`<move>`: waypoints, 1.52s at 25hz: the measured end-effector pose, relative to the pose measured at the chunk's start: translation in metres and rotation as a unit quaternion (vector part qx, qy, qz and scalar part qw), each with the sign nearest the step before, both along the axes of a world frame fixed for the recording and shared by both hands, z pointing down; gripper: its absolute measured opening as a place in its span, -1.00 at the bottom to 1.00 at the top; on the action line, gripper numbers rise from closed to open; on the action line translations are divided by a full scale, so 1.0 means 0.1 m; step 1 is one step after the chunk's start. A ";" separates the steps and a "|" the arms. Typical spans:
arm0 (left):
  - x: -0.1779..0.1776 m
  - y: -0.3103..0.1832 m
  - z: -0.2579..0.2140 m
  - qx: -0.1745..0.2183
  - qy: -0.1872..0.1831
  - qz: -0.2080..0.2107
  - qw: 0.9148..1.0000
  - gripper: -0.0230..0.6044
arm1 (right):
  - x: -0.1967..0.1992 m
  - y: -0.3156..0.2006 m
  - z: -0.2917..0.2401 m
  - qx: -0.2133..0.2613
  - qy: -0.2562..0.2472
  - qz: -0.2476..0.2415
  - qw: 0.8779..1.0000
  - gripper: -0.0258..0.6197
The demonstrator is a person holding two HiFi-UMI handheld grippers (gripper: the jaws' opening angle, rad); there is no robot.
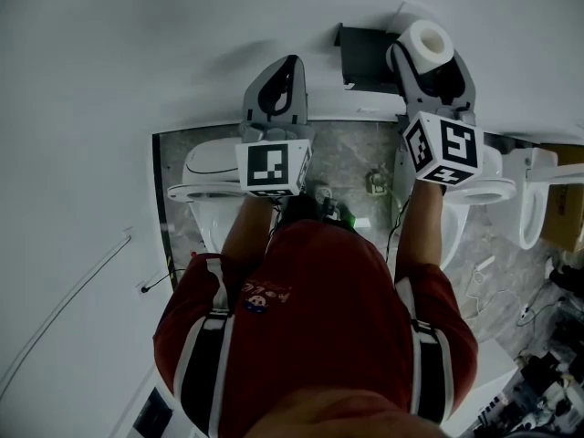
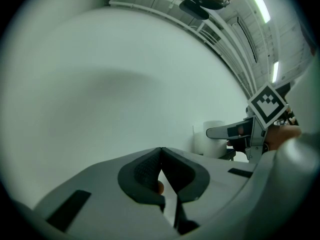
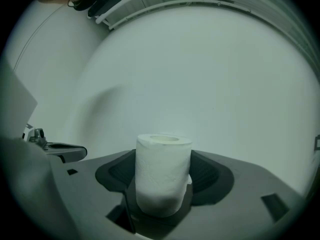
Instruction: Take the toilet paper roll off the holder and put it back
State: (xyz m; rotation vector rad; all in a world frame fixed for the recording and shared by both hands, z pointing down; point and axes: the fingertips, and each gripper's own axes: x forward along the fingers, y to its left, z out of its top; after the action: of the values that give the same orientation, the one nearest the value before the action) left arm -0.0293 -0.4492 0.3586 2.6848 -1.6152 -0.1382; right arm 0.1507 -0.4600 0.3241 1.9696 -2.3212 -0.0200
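Observation:
In the head view my right gripper [image 1: 427, 60] is raised against the white wall, shut on the white toilet paper roll [image 1: 429, 40]. The roll stands upright between the pads, its hollow core facing up. The black holder [image 1: 363, 57] is fixed to the wall just left of the roll, with no roll on it. The right gripper view shows the roll [image 3: 163, 173] squeezed between the dark pads [image 3: 210, 176]. My left gripper [image 1: 283, 85] hovers to the left of the holder, tips touching and holding nothing. In the left gripper view its jaws meet at the tips [image 2: 160, 150]; the roll [image 2: 212, 136] shows far right.
A white toilet [image 1: 203, 167] stands below my left gripper and another toilet [image 1: 497, 188] below the right one, with grey marbled floor [image 1: 351, 153] between them. Cables and clutter [image 1: 538, 372] lie at the lower right. The plain white wall [image 1: 164, 53] fills the upper left.

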 end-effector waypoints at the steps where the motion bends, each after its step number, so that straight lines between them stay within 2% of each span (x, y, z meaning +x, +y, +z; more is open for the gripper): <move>1: 0.01 0.01 -0.01 0.001 -0.001 0.001 1.000 -0.87 | 0.00 0.01 0.00 0.001 0.001 0.000 1.000 0.09; 10: 0.11 0.26 -0.20 0.020 -0.017 0.006 1.000 -0.87 | 0.03 0.22 -0.19 0.032 -0.021 -0.006 0.999 0.08; 21: 0.45 0.73 -0.41 0.046 -0.026 0.013 0.999 -0.87 | 0.44 0.84 -0.46 0.076 -0.034 0.008 0.996 0.08; 29: 0.77 1.20 -0.52 0.062 -0.041 0.017 0.997 -0.87 | 0.84 1.38 -0.42 0.078 -0.055 0.024 0.995 0.08; 38: 0.91 1.62 -0.52 0.072 -0.046 0.011 0.996 -0.87 | 0.96 1.82 -0.17 0.064 -0.060 0.024 0.996 0.08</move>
State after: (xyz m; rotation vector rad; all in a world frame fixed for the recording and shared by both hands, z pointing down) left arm 0.0615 -0.2872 0.3068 2.8557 -1.6615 -0.1383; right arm 0.2465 -0.2783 0.3067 2.1428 -2.4015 -0.0480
